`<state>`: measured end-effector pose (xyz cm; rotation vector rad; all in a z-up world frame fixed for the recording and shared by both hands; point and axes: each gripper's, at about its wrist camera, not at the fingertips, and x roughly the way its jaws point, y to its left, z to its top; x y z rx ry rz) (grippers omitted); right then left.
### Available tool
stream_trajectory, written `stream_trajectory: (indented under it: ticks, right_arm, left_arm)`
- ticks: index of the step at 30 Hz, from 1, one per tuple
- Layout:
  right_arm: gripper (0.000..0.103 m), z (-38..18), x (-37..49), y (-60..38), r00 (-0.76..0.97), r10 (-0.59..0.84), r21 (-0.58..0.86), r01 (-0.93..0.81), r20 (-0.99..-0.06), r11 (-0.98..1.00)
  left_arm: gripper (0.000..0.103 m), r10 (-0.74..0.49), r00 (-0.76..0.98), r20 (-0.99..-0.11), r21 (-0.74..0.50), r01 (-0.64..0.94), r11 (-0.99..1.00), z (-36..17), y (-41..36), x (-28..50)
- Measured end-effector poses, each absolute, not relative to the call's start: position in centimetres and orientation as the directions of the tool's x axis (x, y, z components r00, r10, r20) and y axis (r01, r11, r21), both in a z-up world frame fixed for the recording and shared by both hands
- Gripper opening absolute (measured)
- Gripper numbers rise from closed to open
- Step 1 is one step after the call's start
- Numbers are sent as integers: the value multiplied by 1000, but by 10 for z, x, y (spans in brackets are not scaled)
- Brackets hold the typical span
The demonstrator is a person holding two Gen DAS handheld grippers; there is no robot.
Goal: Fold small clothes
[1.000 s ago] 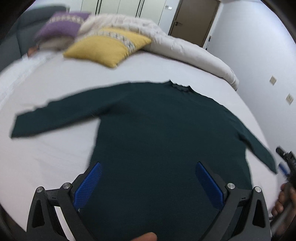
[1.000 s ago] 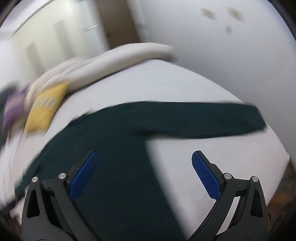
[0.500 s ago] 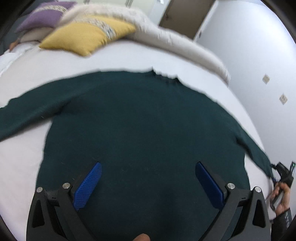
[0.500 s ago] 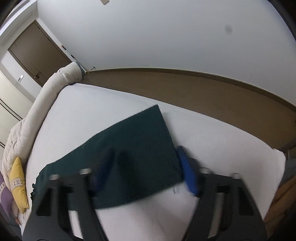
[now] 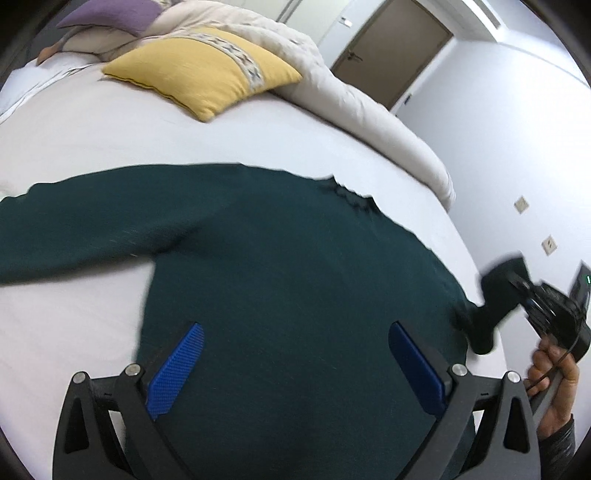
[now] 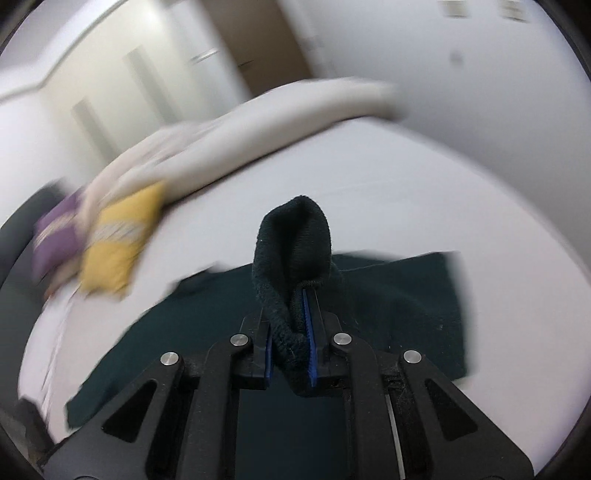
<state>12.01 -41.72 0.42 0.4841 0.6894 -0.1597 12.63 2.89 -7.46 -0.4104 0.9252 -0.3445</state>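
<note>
**Dark green sleeve cuff pinched in the right gripper**

Dark green knit makes up the sweater (image 5: 295, 280), which lies spread flat on the white bed (image 5: 110, 140), neck toward the pillows and one sleeve stretched out to the left in the left wrist view. The right gripper (image 6: 290, 328) has just been closing, and its blue pads (image 6: 308, 325) now press on the cuff of the other sleeve (image 6: 291, 243), which bulges up in a loop above the nearly shut jaws. From the left wrist camera that same cuff (image 5: 498, 295) hangs lifted off the bed at the right edge, with a hand (image 5: 554, 384) around the tool's handle below it.

The left gripper (image 5: 295, 373) stands wide open above the sweater's lower body; its blue pads (image 5: 177, 369) hold nothing, and whether they touch the cloth cannot be told.

A yellow cushion (image 5: 203, 70), a purple cushion (image 5: 110, 14) and a rolled cream duvet (image 5: 369, 110) lie at the far side of the bed. No readable writing or brand shows anywhere.
</note>
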Motion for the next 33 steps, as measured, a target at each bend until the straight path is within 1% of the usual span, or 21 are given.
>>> stream_trajectory:
  ticks: [3, 5, 6, 7, 9, 11, 14, 16, 17, 18, 19, 20, 21, 23, 24, 25, 26, 27, 29, 30, 33]
  right_arm:
    - [12, -12, 161, -327, 748, 143, 395, 170, -649, 903]
    - [17, -35, 179, -274, 715, 230, 443, 124, -661, 888]
    - [23, -47, 183, -255, 699, 257, 459, 114, -667, 881]
    - [47, -57, 189, -243, 683, 289, 475, 97, -671, 874]
    - [80, -78, 180, -219, 663, 336, 512, 82, -668, 855]
    - [80, -85, 160, -220, 686, 356, 537, 59, -634, 842]
    - [80, -96, 114, -242, 733, 261, 483, 105, -628, 869]
    - [80, -99, 99, -276, 749, 244, 523, 156, -616, 838]
    - [80, -103, 97, -301, 752, 251, 558, 183, -610, 809]
    - [80, -110, 88, -323, 756, 247, 587, 215, -606, 781]
    - [80, -115, 86, -342, 759, 242, 603, 238, -604, 761]
    - [80, -125, 81, -367, 759, 239, 625, 268, -605, 733]
    - [80, -132, 78, -382, 755, 239, 641, 293, -610, 710]
    - [80, -151, 74, -409, 743, 251, 675, 342, -620, 654]
    - [79, -163, 74, -420, 741, 264, 698, 362, -618, 618]
    - [76, -172, 74, -429, 746, 284, 728, 367, -602, 579]
    - [75, -179, 74, -442, 750, 294, 744, 369, -592, 558]
    - [75, -184, 76, -449, 759, 304, 763, 366, -576, 533]
    - [75, -187, 81, -457, 770, 321, 787, 355, -552, 504]
    - [75, -188, 86, -457, 770, 327, 793, 354, -548, 495]
    - [75, -192, 100, -461, 774, 327, 806, 368, -542, 464]
  left_arm:
    - [100, -450, 573, -685, -494, 88, 865, -76, 50, 127]
    - [100, -446, 579, -683, -504, 69, 861, -79, 63, 130]
    - [100, -441, 579, -686, -505, 58, 861, -81, 67, 131]
    - [100, -438, 576, -690, -505, 50, 862, -84, 70, 134]
    - [100, -441, 569, -694, -508, 47, 860, -87, 66, 138]
    - [100, -453, 560, -694, -512, 59, 857, -89, 59, 143]
    - [100, -467, 531, -707, -500, 91, 861, -95, 29, 157]
    - [100, -469, 507, -723, -479, 122, 869, -100, 1, 170]
    - [97, -458, 487, -743, -451, 141, 881, -104, -17, 180]
    - [90, -451, 472, -758, -432, 156, 888, -107, -31, 188]
    - [86, -434, 448, -782, -403, 168, 900, -113, -46, 199]
    - [76, -414, 424, -806, -379, 168, 910, -120, -58, 210]
    - [69, -400, 406, -822, -366, 161, 917, -127, -65, 218]
    - [68, -354, 409, -841, -330, 131, 935, -132, -72, 231]
    - [64, -342, 416, -843, -320, 123, 939, -131, -73, 234]
    - [61, -332, 419, -845, -312, 118, 943, -129, -73, 238]
    - [48, -333, 419, -845, -312, 118, 943, -127, -72, 241]
    - [31, -327, 416, -849, -307, 117, 944, -127, -72, 242]
    - [14, -335, 405, -851, -313, 122, 942, -126, -68, 248]
    - [12, -345, 402, -848, -321, 130, 938, -125, -67, 249]
    - [11, -360, 446, -820, -316, 172, 933, -103, -66, 245]
